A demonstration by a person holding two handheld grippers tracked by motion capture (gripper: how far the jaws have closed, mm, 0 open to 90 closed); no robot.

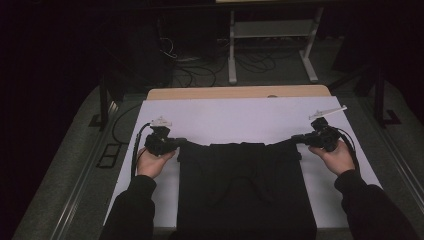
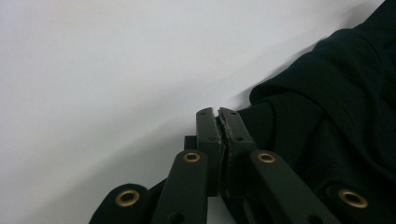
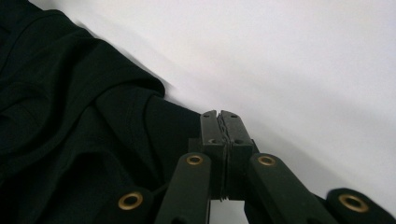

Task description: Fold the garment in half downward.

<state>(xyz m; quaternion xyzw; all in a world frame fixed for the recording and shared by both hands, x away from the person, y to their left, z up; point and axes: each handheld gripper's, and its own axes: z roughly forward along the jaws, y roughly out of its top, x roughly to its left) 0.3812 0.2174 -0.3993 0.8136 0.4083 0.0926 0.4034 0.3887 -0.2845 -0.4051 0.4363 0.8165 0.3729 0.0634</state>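
Note:
A black garment (image 1: 245,190) lies spread on the white table cover (image 1: 240,115), reaching down to the near edge. Its far edge is pulled taut between the two grippers and sags slightly in the middle. My left gripper (image 1: 177,141) is shut on the garment's far left corner, and in the left gripper view its jaws (image 2: 217,111) pinch the cloth (image 2: 336,93). On the far right corner my right gripper (image 1: 296,138) is also shut. The right gripper view has those jaws (image 3: 219,113) closed on the fabric's edge (image 3: 70,93).
The table's wooden far edge (image 1: 240,92) shows beyond the white cover. A white metal stand (image 1: 232,50) and loose cables (image 1: 200,70) are on the floor behind. Bare white cover lies beyond the garment and on either side of it.

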